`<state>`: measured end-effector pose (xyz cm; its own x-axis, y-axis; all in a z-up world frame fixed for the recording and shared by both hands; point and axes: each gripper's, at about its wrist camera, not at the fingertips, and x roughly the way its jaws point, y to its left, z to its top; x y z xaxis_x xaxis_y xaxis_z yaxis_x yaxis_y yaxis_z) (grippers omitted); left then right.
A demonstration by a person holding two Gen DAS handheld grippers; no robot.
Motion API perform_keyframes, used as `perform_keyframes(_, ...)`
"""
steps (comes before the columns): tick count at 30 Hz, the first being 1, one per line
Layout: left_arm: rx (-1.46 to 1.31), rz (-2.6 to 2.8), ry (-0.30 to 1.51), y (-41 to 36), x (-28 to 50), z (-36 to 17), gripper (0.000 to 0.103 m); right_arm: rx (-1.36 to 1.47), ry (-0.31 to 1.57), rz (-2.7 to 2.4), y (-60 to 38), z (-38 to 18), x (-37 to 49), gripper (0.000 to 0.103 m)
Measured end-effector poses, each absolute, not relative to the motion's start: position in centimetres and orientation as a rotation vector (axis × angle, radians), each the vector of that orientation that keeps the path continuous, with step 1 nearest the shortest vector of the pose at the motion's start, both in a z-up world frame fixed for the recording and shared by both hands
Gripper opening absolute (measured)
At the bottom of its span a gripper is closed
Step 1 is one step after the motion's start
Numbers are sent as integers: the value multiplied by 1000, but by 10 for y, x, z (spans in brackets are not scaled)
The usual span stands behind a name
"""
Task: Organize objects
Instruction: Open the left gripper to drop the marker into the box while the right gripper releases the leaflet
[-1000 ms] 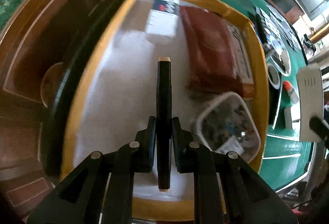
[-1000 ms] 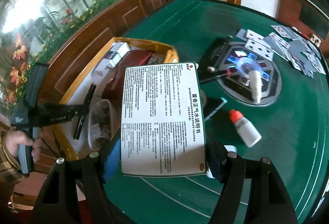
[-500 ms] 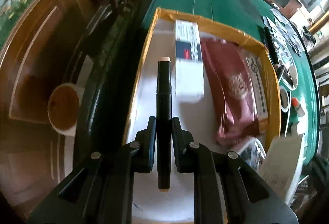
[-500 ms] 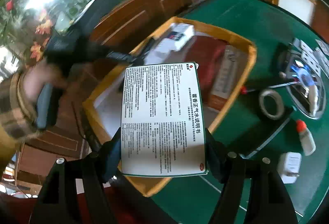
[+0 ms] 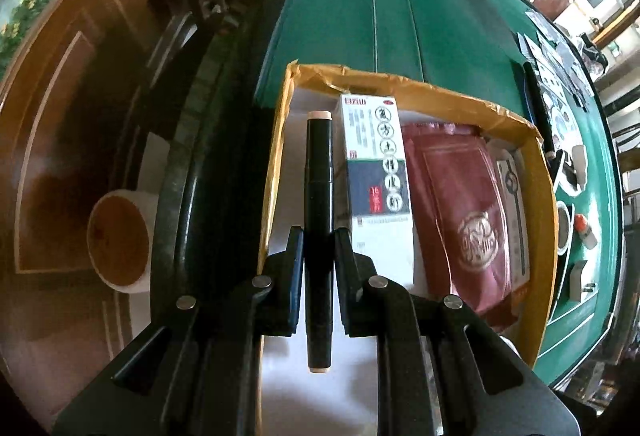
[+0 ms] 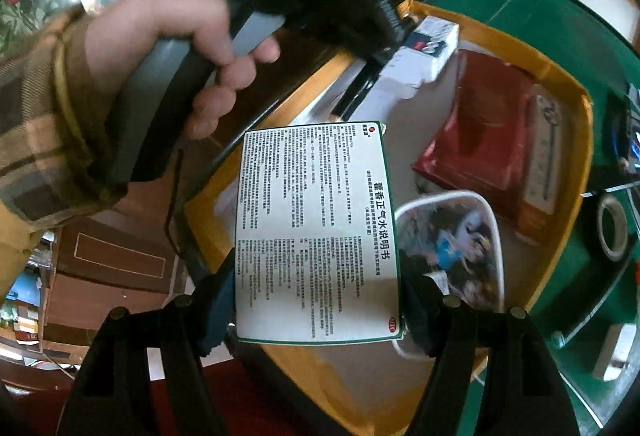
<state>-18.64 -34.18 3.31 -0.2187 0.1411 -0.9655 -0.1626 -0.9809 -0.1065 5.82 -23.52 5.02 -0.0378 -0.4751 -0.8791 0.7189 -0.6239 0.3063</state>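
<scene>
Green felt table with a dark padded rim, wood-panelled wall behind; an open cardboard box with yellow-taped edges sits at the table's edge

Left gripper — jaws nearly closed, pads clamped on a slim black stick with pale end caps. Stick points toward 12 o'clock, hanging above the box's left side, just beside a white-and-blue medicine carton. At 3 o'clock of the carton lies a dark red foil pouch, then a pale flat pack against the right wall

Right gripper — jaws wide, gripping by its side edges a white printed card with green border, held over the box's near corner. Clear plastic container sits in the box at 3 o'clock of the card. Hand in a plaid sleeve at 10 o'clock holds the other gripper's handle; a tape roll rests on the felt outside the box
</scene>
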Motion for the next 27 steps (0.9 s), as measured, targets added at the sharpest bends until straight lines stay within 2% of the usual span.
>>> perform_keyframes(14,-1852,2275,56,-335,-210,23,14,1390,445,-1766,-294,24,44,72)
perform_keyframes(21,-1839,2273,35,-340,-210,30,15,1347,458,-1851,-298,21,27,72)
perform_keyframes(23,-1826,2269,20,-339,-208,34,19,1325,474,-1880,-300,20,27,72)
perform_keyframes(27,-1793,2266,12,-337,-205,44,49,1314,501,-1894,-304,13,30,73)
